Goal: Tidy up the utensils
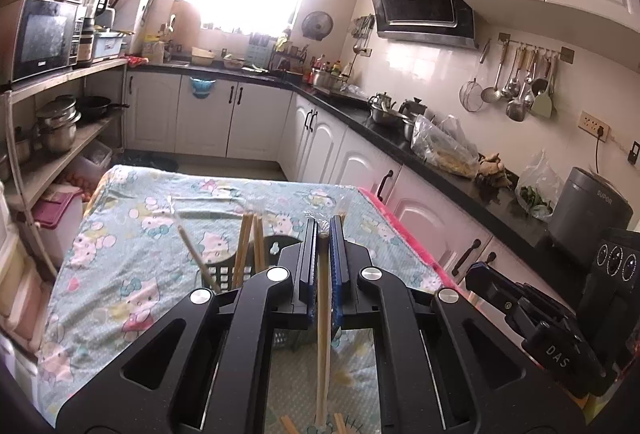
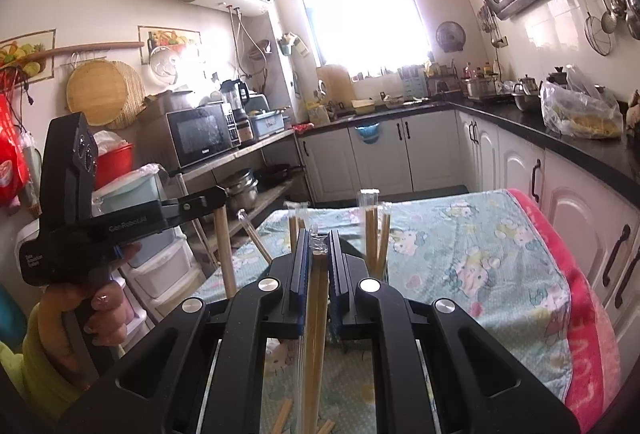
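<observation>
Two hand-held grippers, each clamped on wrapped chopsticks above a cloth-covered table in a kitchen.

The left gripper (image 1: 324, 230) has its jaws nearly together, pinching a pair of wooden chopsticks (image 1: 323, 334) in clear wrapping that hangs down between the fingers toward the table (image 1: 120, 234). The right gripper (image 2: 319, 242) is likewise closed tight on its own wrapped chopsticks (image 2: 314, 334), which also hang downward. In the left wrist view, a black slotted utensil basket (image 1: 222, 272) stands on the cartoon-print cloth just ahead of the left gripper, with several more chopsticks (image 1: 250, 246) standing in it, tilted. A few loose chopstick ends (image 1: 289, 424) lie on the cloth below. In the right wrist view, a hand (image 2: 106, 308) grips the left tool's handle.
</observation>
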